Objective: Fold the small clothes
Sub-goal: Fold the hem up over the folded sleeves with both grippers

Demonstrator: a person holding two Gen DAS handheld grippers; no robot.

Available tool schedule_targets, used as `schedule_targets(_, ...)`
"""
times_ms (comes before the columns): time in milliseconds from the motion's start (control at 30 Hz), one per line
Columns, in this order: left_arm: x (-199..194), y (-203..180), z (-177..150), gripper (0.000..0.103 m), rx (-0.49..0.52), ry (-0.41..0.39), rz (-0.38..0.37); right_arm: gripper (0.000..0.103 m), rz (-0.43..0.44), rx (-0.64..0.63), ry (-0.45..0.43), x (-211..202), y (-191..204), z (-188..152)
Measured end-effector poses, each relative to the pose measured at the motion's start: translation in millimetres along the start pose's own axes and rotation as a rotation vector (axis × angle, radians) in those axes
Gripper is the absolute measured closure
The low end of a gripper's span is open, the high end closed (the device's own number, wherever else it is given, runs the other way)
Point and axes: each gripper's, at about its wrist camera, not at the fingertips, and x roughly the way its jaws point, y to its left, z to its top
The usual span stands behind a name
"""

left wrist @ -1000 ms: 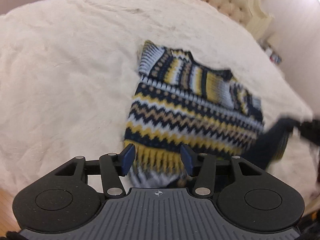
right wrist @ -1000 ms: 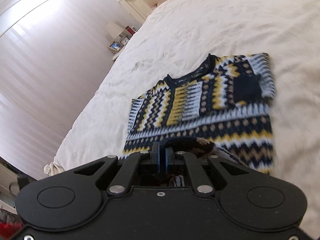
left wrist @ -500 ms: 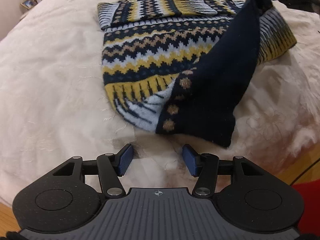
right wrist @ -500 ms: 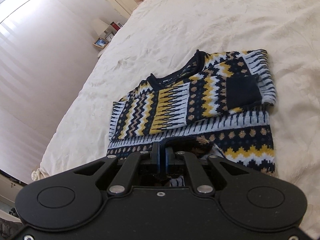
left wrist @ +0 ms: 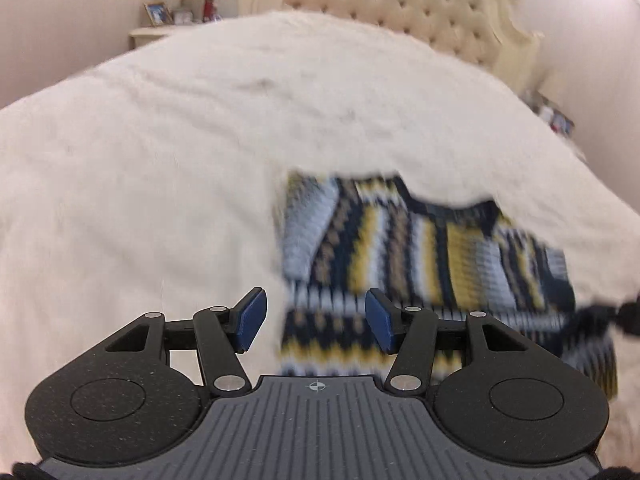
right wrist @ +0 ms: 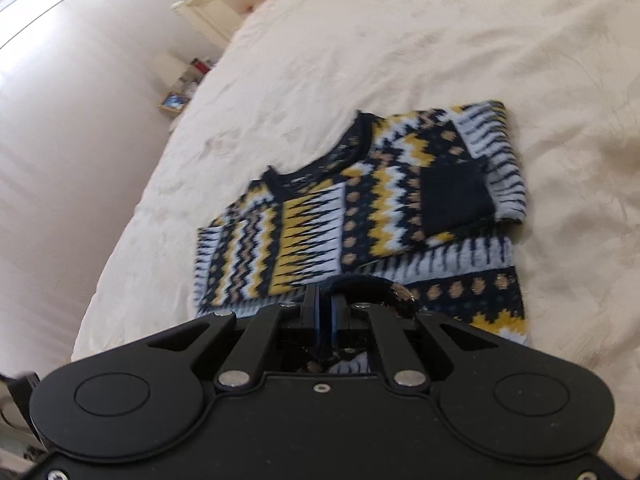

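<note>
A small knitted sweater [right wrist: 360, 216] in navy, yellow and pale blue zigzags lies on a cream bedspread [right wrist: 400, 40], sleeves folded in across the chest. My right gripper [right wrist: 325, 312] is shut on the sweater's navy hem [right wrist: 360, 284], lifted and curled above the body. In the left wrist view the sweater [left wrist: 420, 248] is blurred. My left gripper [left wrist: 316, 320] is open and empty, above the sweater's left edge. The right gripper [left wrist: 624, 314] shows at the far right.
A tufted cream headboard [left wrist: 400, 4] stands at the far end of the bed. A nightstand [left wrist: 160, 32] with a framed photo [left wrist: 158, 12] and small items sits at the far left. A pale wall [right wrist: 60, 160] runs along the bed's left side.
My left gripper has swung up and forward from the bed's near edge to above the sweater's left edge, still open. My right gripper has carried the pinched hem farther up over the sweater.
</note>
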Motion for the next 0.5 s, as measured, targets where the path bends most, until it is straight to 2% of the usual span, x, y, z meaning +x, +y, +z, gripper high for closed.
schedule_targets(67, 1.6, -3.1, 5.8, 0.045, 0.041, -0.001, -0.005, 0.090, -0.002, 0.030, 0.003, 7.7, -6.9, 3.2)
schedule_targets(133, 3.3, -9.5, 0.3, 0.043, 0.120, 0.035, 0.000, 0.090, -0.007, 0.053, 0.012, 14.0, -11.8, 5.6)
schedule_targets(333, -2.0, -24.1, -50.9, 0.043, 0.326, 0.224, 0.029, 0.089, -0.005, 0.058, 0.057, 28.0, -20.8, 11.8)
schedule_targets(500, -10.2, -30.5, -77.6, 0.043, 0.330, 0.310, 0.042, 0.089, 0.016, 0.068, 0.095, 37.8, -28.9, 18.0)
